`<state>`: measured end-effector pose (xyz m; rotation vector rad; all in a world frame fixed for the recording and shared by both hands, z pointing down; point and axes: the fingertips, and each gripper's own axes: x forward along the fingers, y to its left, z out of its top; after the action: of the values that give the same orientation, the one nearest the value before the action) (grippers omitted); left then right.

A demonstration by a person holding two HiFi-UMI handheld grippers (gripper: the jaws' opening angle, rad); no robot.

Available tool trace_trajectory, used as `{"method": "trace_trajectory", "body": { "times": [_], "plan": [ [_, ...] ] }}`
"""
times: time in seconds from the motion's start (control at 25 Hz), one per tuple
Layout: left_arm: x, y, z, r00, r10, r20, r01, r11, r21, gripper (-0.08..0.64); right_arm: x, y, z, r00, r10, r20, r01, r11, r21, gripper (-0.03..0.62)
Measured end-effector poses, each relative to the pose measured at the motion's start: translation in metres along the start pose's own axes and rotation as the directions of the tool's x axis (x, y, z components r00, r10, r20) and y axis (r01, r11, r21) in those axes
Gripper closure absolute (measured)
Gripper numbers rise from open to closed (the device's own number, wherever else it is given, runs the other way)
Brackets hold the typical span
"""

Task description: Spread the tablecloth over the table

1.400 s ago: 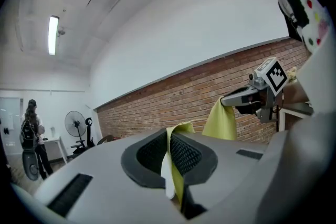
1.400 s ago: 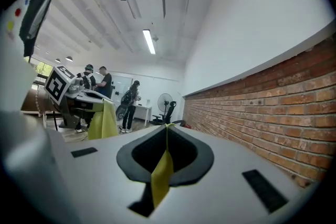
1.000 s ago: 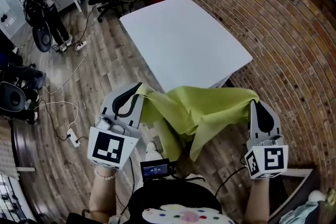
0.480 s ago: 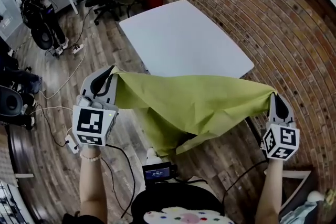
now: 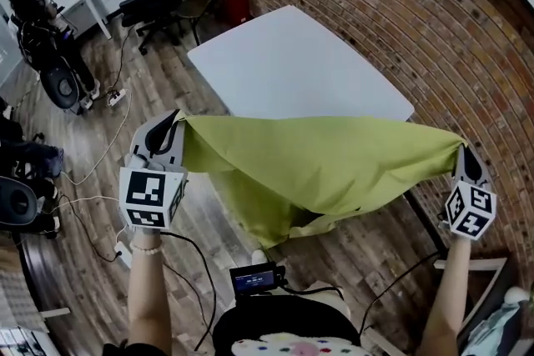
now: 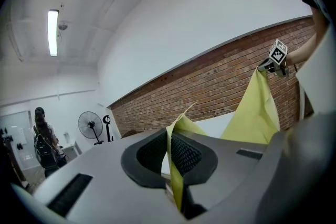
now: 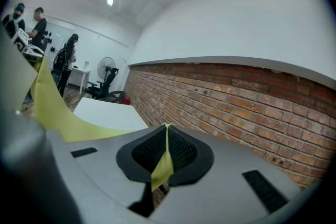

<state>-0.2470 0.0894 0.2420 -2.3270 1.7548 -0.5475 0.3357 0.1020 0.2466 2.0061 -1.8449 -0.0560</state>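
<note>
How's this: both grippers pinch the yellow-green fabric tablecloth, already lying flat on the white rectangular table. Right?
No. Head view: the left gripper and right gripper pinch the yellow-green fabric tablecloth, but it hangs in the air, not on the white rectangular table.

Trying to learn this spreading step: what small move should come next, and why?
Probably carry both hands forward over the white table, keeping the cloth taut. The left gripper and right gripper each pinch a corner of the green tablecloth, which is stretched wide but hangs in the air at the table's near side.

Grey left gripper [image 5: 178,121], black pads [image 6: 185,155]; right gripper [image 5: 462,148] alike; black-white marker cubes [image 5: 150,196].
</note>
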Motion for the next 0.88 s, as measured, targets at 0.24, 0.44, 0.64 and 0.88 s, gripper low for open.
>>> {"method": "trace_trajectory", "body": {
  "times": [0.24,0.44,0.64,0.88],
  "plan": [
    [0.034,0.027,-0.014,0.999,-0.033,0.006,0.033,0.999,0.006,0.546,0.012,0.006,0.003,0.997,-0.066,-0.038,0.065,0.998,-0.022,0.558],
    [0.056,0.039,-0.026,0.999,-0.032,-0.016,0.032,0.999,0.029,0.546,0.026,-0.015,-0.004,0.988,-0.121,-0.094,0.114,0.991,-0.074,0.558],
    [0.076,0.059,-0.035,0.998,-0.004,-0.069,0.009,0.997,0.075,0.546,0.052,-0.050,-0.011,0.974,-0.172,-0.144,0.161,0.983,-0.083,0.558],
    [0.103,0.067,-0.045,0.988,0.037,-0.148,-0.026,0.997,0.075,0.546,0.094,-0.063,-0.024,0.967,-0.168,-0.189,0.147,0.981,-0.124,0.558]
  ]
}}
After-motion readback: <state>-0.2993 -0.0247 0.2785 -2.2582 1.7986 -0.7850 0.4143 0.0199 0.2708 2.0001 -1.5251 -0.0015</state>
